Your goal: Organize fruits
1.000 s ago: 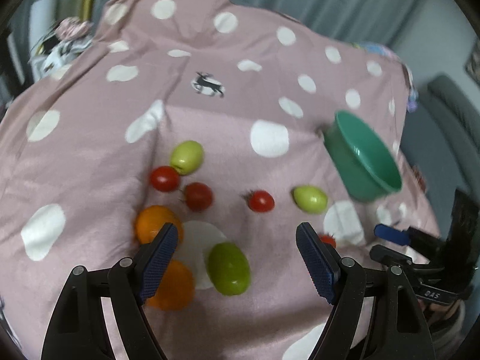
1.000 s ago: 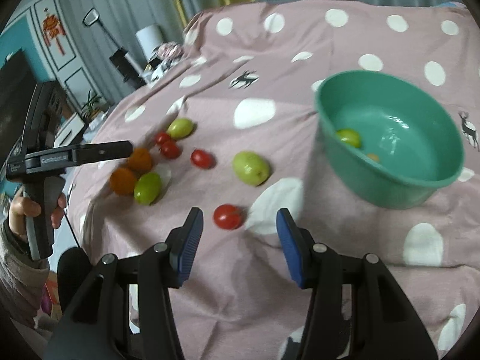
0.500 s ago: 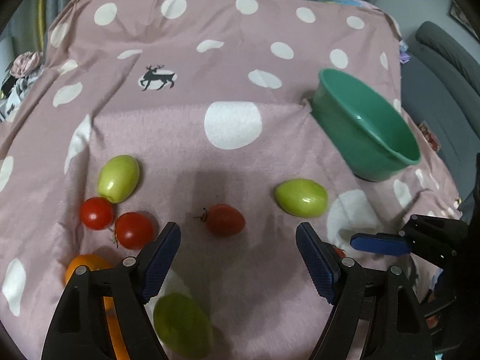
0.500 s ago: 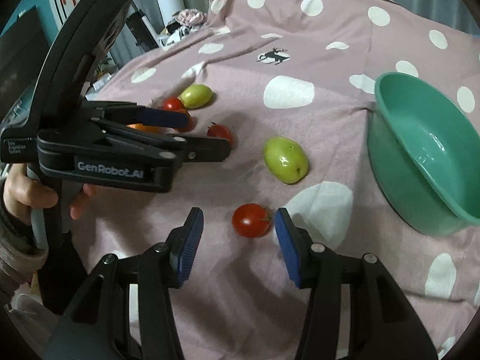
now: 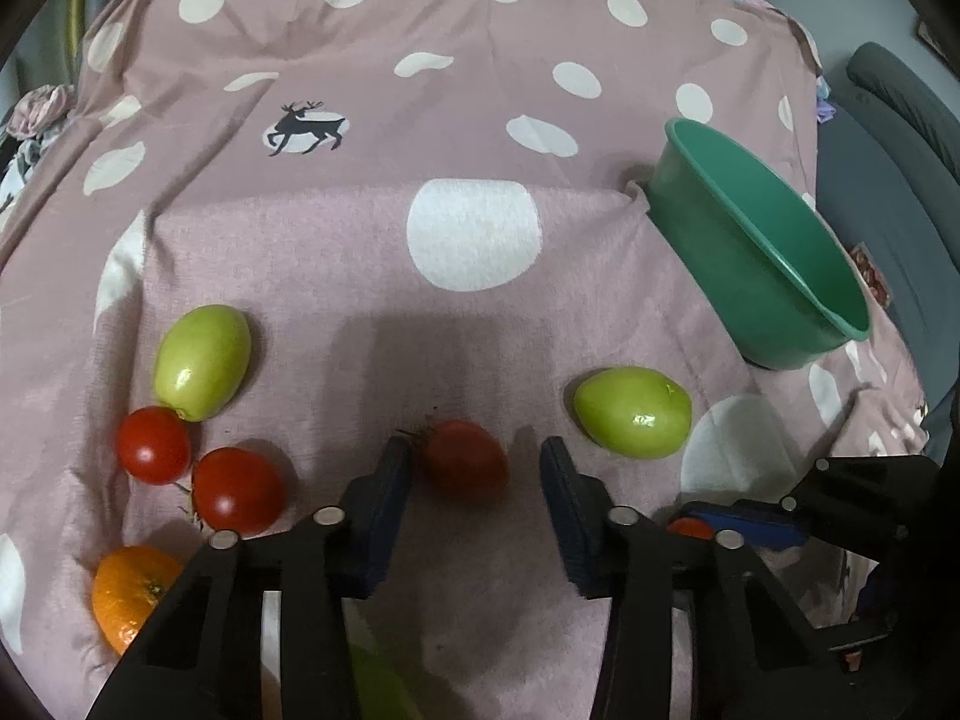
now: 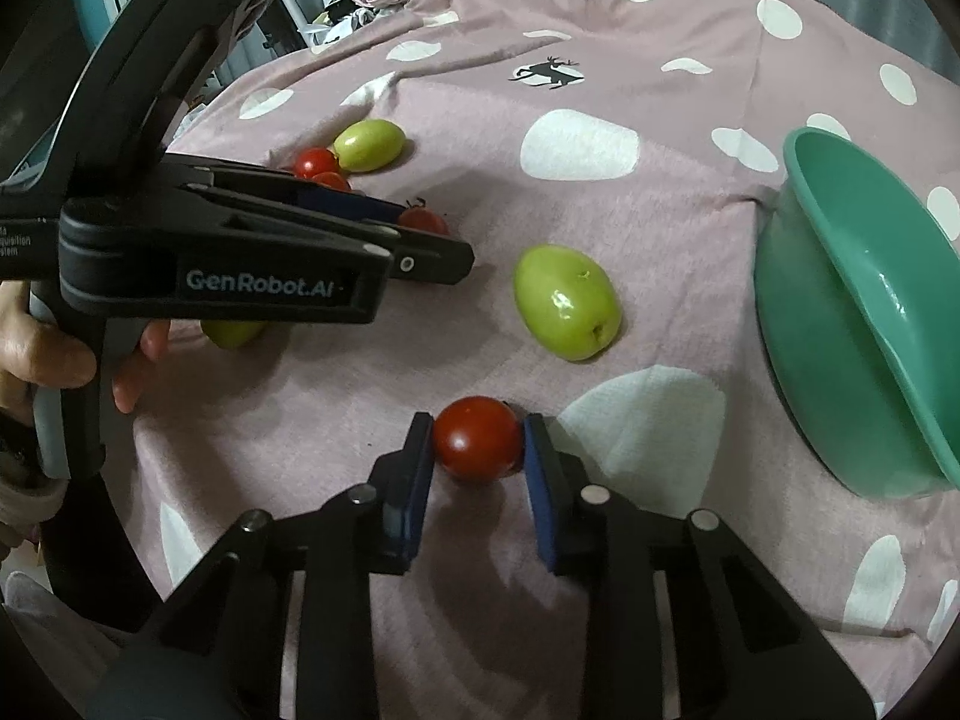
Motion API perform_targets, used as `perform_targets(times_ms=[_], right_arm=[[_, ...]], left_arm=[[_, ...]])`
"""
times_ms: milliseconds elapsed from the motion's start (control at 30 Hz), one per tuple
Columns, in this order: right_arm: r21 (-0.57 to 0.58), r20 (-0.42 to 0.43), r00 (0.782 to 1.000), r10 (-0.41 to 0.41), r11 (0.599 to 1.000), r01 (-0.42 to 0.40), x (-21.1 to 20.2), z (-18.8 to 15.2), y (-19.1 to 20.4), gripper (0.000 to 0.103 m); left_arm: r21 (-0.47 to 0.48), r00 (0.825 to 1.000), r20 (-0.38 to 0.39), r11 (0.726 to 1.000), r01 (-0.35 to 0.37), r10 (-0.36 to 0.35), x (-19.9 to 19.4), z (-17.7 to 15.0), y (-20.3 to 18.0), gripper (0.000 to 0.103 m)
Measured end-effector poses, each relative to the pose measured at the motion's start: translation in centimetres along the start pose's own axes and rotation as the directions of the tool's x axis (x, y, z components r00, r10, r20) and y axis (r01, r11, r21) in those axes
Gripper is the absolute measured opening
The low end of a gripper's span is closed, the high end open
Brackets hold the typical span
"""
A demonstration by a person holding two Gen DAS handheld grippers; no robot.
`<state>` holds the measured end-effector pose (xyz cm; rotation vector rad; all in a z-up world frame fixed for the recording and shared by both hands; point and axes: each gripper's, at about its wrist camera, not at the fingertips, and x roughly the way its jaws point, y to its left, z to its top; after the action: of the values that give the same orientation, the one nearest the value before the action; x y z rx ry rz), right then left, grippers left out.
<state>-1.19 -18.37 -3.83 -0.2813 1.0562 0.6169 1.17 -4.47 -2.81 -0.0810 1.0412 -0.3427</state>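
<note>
My right gripper (image 6: pixel 477 438) is shut on a red tomato (image 6: pixel 477 439) that rests on the pink dotted cloth (image 6: pixel 600 48). My left gripper (image 5: pixel 475 468) is open around another red tomato (image 5: pixel 465 463); its left pad touches the fruit and a gap stays on the right. A green fruit (image 5: pixel 631 411) lies to the right of it and also shows in the right wrist view (image 6: pixel 565 301). The green bowl (image 5: pixel 759 246) stands at the right and also shows in the right wrist view (image 6: pixel 864 324).
At the left lie a green fruit (image 5: pixel 203 361), two red tomatoes (image 5: pixel 153 445) (image 5: pixel 238 491) and an orange (image 5: pixel 129 594). Another green fruit (image 5: pixel 378 684) lies under my left gripper. A grey chair (image 5: pixel 900 108) stands beyond the cloth's right edge.
Both grippers moved forward and down. The left jaws narrowed around one red tomato. The right jaws closed on the other red tomato.
</note>
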Motion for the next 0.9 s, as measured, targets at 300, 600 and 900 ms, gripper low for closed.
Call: perform_targets(times_ms=[300,600,900], right_arm=[[0.046,0.038,0.998,0.044,0.998,-0.046,-0.5,-0.3,-0.4,0.029],[0.114,0.151,0.988,0.035,0.992,-0.052,-4.2,-0.5,-2.3,0.029],[0.259,0.316,0.939,-0.134,0.965,0.050,-10.1,-0.3,-8.6,0.029]], left_arm=[[-0.069,0.999,0.016,0.997,0.042,-0.041,-0.2,0.3,1.0,0.029],[-0.005,0.991,0.081,0.995,0.103,-0.102,-3.1,1.5,-2.0,0.029],[0.120,0.971,0.141,0.977,0.177,-0.193,-4.3,5.8,-8.3,0.029]])
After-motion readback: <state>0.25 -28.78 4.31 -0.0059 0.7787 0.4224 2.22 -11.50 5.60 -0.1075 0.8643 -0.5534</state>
